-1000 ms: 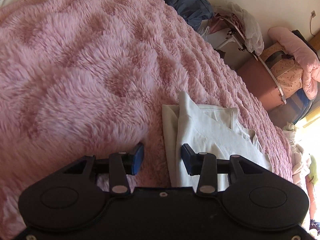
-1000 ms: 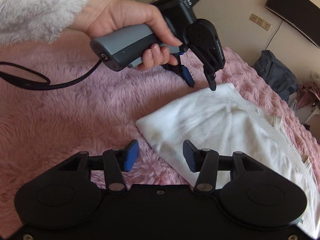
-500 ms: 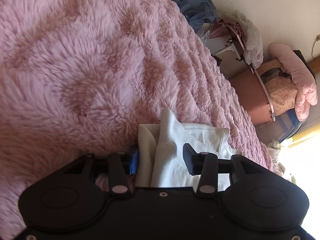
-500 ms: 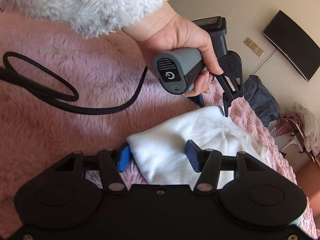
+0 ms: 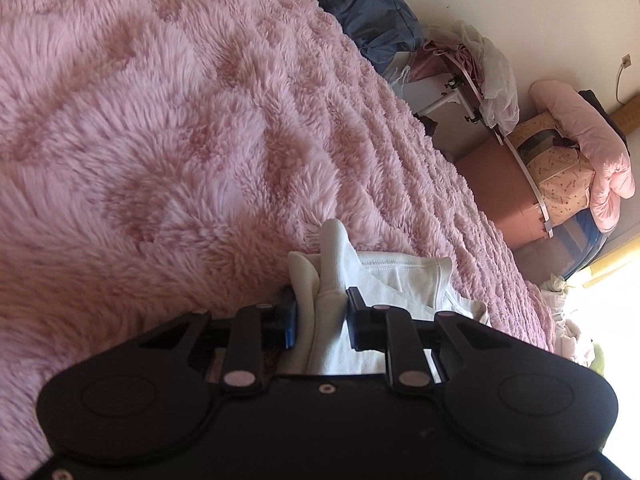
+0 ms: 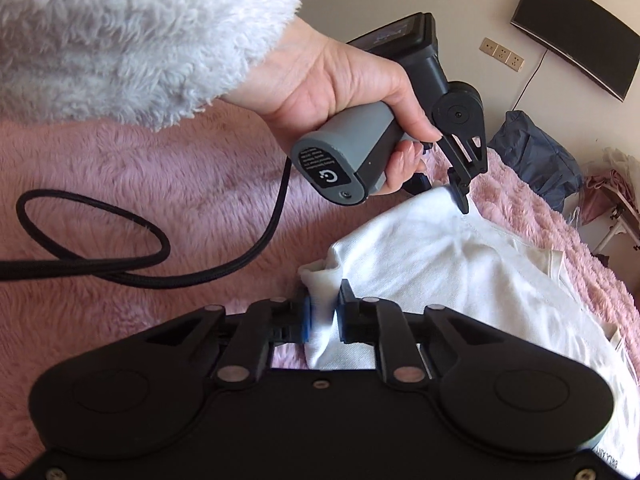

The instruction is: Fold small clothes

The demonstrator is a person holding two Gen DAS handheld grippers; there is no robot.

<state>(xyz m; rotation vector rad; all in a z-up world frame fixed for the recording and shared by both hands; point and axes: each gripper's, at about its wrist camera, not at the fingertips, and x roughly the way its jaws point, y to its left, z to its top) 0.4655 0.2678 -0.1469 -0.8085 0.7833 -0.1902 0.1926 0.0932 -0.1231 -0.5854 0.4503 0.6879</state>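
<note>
A bed covered by a fluffy pink blanket [image 5: 192, 128] carries everything here — its long pile lies in swirled tufts and ridges and reaches to the bed's far edge. On the blanket rests a white garment [image 6: 460, 264], spread mostly flat, with cream-coloured layers showing along its far side and two of its corners bunched upward. A black braided cable [image 6: 132, 252] also lies on the blanket — looped once, well to the left of the garment, in the right wrist view.
</note>
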